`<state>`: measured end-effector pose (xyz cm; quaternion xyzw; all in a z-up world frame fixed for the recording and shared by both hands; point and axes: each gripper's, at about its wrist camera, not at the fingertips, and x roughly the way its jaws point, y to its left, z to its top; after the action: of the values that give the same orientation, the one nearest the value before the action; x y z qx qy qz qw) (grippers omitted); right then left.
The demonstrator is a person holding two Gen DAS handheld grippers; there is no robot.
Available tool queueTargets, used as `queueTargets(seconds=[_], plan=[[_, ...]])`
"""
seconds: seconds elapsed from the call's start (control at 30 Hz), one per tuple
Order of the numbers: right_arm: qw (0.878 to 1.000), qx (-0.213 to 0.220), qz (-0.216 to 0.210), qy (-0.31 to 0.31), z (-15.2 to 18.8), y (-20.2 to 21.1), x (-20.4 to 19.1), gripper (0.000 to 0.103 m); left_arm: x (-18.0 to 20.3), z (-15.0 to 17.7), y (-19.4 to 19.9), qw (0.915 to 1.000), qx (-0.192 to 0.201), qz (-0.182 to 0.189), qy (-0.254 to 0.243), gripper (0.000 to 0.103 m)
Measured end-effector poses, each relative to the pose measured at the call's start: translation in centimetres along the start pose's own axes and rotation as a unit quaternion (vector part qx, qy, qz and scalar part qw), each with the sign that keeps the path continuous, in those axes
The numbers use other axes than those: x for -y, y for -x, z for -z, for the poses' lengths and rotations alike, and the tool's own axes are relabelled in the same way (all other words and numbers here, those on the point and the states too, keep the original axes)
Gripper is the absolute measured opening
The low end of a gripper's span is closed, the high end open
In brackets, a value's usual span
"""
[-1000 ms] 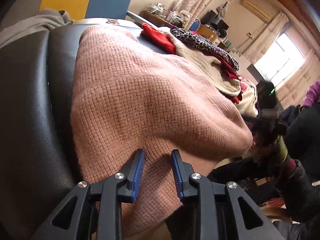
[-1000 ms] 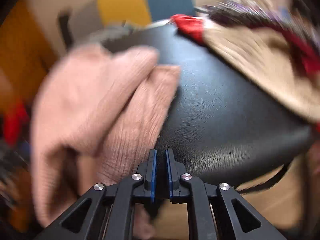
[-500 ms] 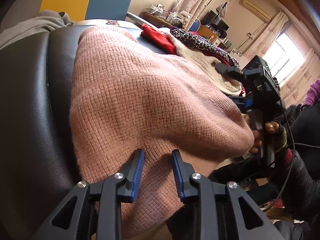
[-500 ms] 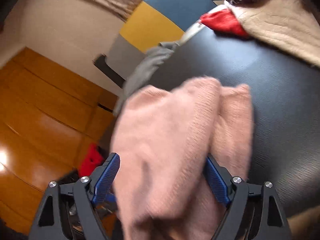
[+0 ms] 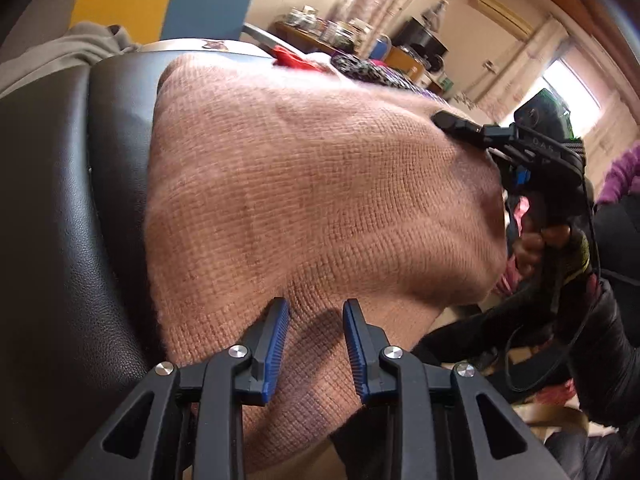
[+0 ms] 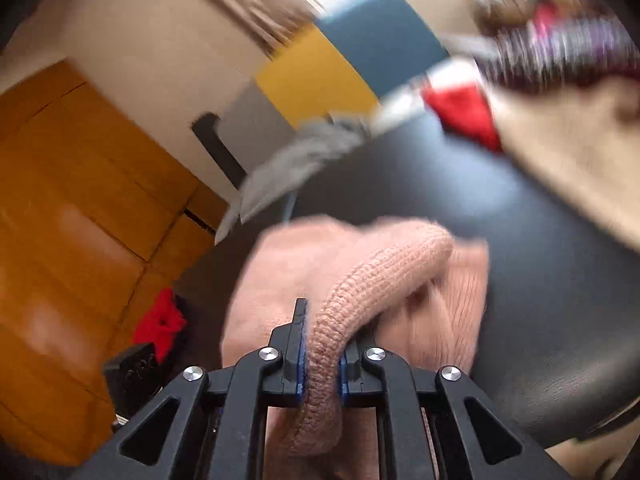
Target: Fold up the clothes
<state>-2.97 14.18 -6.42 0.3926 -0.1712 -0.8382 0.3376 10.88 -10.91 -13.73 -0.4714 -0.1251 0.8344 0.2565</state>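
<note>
A pink knitted sweater (image 5: 320,200) lies spread on a black padded surface (image 5: 52,220). My left gripper (image 5: 315,308) rests at its near edge, its blue pads apart, the knit running flat under them and not pinched. My right gripper (image 6: 322,344) is closing, and its pads press a thick rolled fold of the sweater (image 6: 384,272) between them. In the left wrist view the right gripper (image 5: 460,128) sits at the sweater's far right side, held by a person's hand (image 5: 536,240), and the fabric there is raised.
A pile of other clothes, red (image 6: 464,116), beige (image 6: 560,152) and leopard print (image 5: 360,68), lies at the far end of the black surface (image 6: 540,280). A grey garment (image 5: 60,52) hangs at the far left edge. Wooden cabinets (image 6: 60,220) stand beyond.
My right gripper went from wide open around the sweater to shut on a fold and rose with it. The sweater's right side has lifted. My left gripper has kept still.
</note>
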Motion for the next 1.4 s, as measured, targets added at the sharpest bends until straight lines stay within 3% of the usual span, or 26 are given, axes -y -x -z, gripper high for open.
queueTargets(seconds=[0.1,0.23,0.3,0.37,0.43,0.5,0.67,0.77,0.87,0.97,1.03,1.07,1.1,1.2,1.4], plan=[[0.995,-0.050,0.088,-0.016,3.2,-1.9,3.2,0.012,-0.2,-0.5,0.5,0.9987,-0.011,0.043,0.026,0.028],[0.997,-0.010,0.056,-0.053,5.0,-2.4,5.4,0.010,-0.3,-3.3,2.8,0.9965,0.049,0.055,0.040,0.030],[0.998,-0.003,0.053,-0.037,5.2,-2.7,5.2,0.010,-0.5,-5.7,3.1,0.9931,0.086,0.061,0.052,0.032],[0.998,-0.006,0.050,-0.032,4.9,-3.0,5.2,0.010,-0.6,-7.4,1.9,0.9934,0.091,0.039,0.058,0.034],[0.998,-0.017,0.053,-0.023,3.8,-4.1,5.3,0.010,-1.0,-8.6,-0.7,0.9965,0.060,-0.013,0.057,0.031],[0.998,-0.029,0.058,-0.013,2.6,-5.3,5.5,0.011,-2.0,-9.5,-2.1,0.9955,0.058,-0.056,0.050,0.027],[0.996,-0.078,0.030,-0.015,-1.7,-10.8,5.4,0.011,-4.5,-12.3,-2.2,0.9829,0.060,-0.172,0.027,0.027],[0.995,-0.100,0.003,-0.012,-3.5,-14.6,4.4,0.011,-7.8,-13.6,-0.9,0.9783,0.059,-0.189,0.061,0.027],[0.992,-0.121,-0.029,-0.006,-4.3,-16.5,3.5,0.012,-9.8,-13.4,0.8,0.9806,0.056,-0.169,0.083,0.027],[0.989,-0.130,-0.064,-0.017,-5.1,-15.1,3.3,0.031,-9.7,-13.0,2.4,0.9844,0.065,-0.141,0.082,0.027],[0.988,-0.120,-0.096,0.001,-4.5,-12.1,2.8,0.056,-9.2,-12.8,3.2,0.9854,0.082,-0.128,0.076,0.028],[0.987,-0.115,-0.112,0.011,-4.1,-10.5,2.6,0.073,-9.0,-12.9,3.5,0.9859,0.091,-0.121,0.071,0.029],[0.985,-0.109,-0.129,0.021,-3.7,-8.9,2.3,0.079,-8.7,-13.1,3.7,0.9861,0.100,-0.114,0.066,0.029],[0.973,-0.146,-0.168,0.054,-1.0,-6.3,0.9,0.081,-7.6,-14.4,2.4,0.9888,0.101,-0.105,0.034,0.030],[0.944,-0.218,-0.222,0.108,2.4,-7.8,-3.2,0.083,-4.3,-15.9,-1.3,0.9912,0.082,-0.100,-0.026,0.030]])
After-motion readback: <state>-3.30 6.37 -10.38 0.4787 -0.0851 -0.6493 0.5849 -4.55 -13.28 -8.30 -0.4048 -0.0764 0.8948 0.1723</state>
